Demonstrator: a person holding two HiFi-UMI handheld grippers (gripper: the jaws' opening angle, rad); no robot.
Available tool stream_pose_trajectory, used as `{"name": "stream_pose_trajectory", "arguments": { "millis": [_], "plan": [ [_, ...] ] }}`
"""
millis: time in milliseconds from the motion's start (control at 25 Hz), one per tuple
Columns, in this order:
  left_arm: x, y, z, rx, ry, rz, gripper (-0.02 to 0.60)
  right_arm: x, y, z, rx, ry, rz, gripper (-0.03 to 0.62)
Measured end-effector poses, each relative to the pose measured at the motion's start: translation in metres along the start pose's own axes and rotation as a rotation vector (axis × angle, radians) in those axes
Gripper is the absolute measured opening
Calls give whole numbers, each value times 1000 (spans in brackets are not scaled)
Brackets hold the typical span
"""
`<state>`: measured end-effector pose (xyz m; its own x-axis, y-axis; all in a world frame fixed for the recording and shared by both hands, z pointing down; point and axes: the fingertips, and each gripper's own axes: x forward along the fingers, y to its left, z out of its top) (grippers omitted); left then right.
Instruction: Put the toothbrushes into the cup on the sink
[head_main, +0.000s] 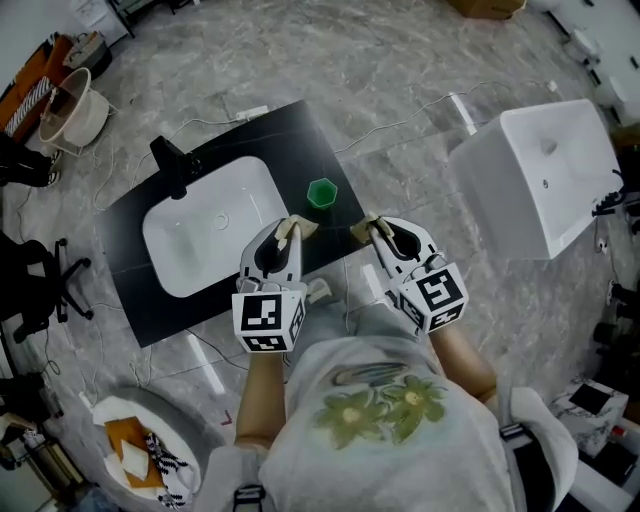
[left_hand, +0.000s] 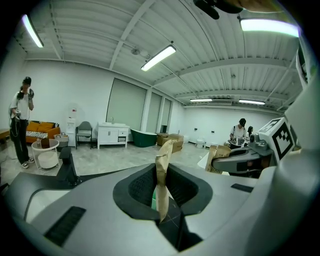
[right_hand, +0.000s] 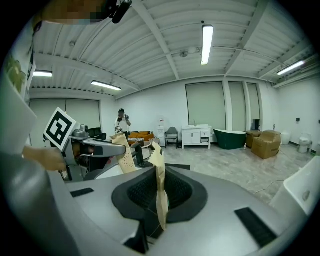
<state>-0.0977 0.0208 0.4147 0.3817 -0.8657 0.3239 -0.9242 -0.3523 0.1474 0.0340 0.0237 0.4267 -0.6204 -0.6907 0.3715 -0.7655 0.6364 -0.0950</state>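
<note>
Left claw (head_main: 289, 234) pinches one paper-wrapped toothbrush (left_hand: 162, 170), right claw (head_main: 374, 231) the other toothbrush (right_hand: 160, 185) — green cup (head_main: 322, 192) just beyond.

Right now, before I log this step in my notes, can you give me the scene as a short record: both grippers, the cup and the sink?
left gripper: shut on a tan wrapped toothbrush
right gripper: shut on a second tan toothbrush
cup: green, upright on the black counter, right of the basin, no toothbrush in it
sink: white basin, black faucet at its far-left corner
progress: neither toothbrush is in the cup yet
</note>
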Motion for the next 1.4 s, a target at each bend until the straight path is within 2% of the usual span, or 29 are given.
{"name": "stream_pose_trajectory", "arguments": {
  "millis": [240, 360, 680, 1120, 1400],
  "plan": [
    [14, 19, -9, -31, 15, -9, 71, 17, -2, -9, 18, 24, -23, 57],
    [25, 28, -9, -60, 26, 13, 71, 25, -5, -7, 15, 35, -17, 57],
    [44, 40, 5, -123, 12, 67, 71, 50, -19, 4, -1, 48, 38, 57],
    [69, 43, 29, -132, -29, 108, 71, 76, -43, 26, -43, 32, 99, 55],
    [85, 30, 52, -78, -71, 80, 71, 79, -59, 37, -51, 18, 114, 57]
  ]
}}
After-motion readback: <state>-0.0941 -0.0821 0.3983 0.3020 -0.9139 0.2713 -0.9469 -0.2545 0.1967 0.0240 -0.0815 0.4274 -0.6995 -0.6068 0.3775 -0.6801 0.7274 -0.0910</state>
